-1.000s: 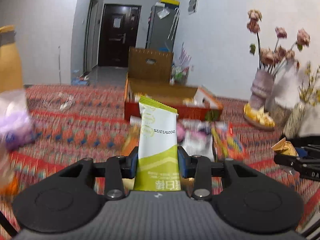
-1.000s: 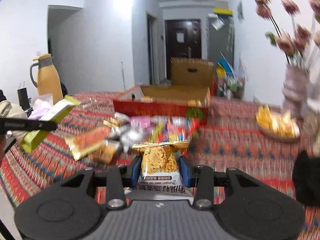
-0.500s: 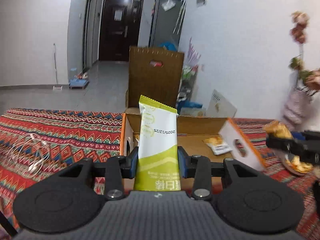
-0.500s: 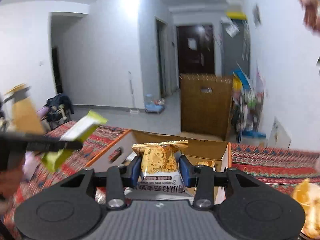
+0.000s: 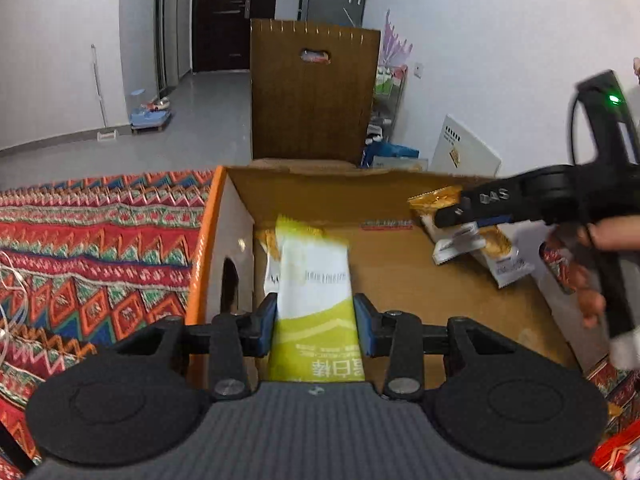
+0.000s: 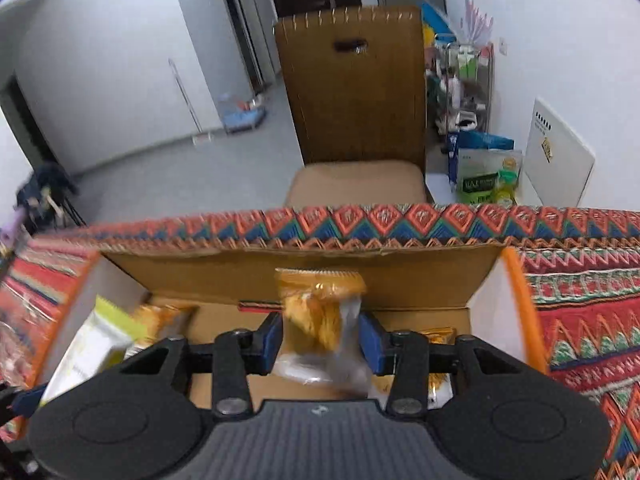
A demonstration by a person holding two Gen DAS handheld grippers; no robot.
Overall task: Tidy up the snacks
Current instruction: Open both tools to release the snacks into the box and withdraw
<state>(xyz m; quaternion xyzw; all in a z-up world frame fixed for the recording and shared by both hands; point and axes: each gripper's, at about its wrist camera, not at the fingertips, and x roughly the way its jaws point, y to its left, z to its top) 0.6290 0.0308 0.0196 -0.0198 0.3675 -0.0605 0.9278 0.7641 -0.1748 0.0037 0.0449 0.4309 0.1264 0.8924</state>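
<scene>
left tongs (image 5: 316,328) clamp one green-white sachet (image 5: 316,300), long axis pointing away, over the cardboard box (image 5: 400,280). right tongs (image 6: 320,340), jaws just widening, bracket one upright orange packet (image 6: 320,312) over the same box.

A white and lime-green snack bar (image 5: 316,300) stands upright over the open cardboard box (image 5: 400,280). An orange cracker packet (image 6: 320,320), blurred, seems tilted above the box floor, where a few similar packets (image 5: 492,252) lie.
</scene>
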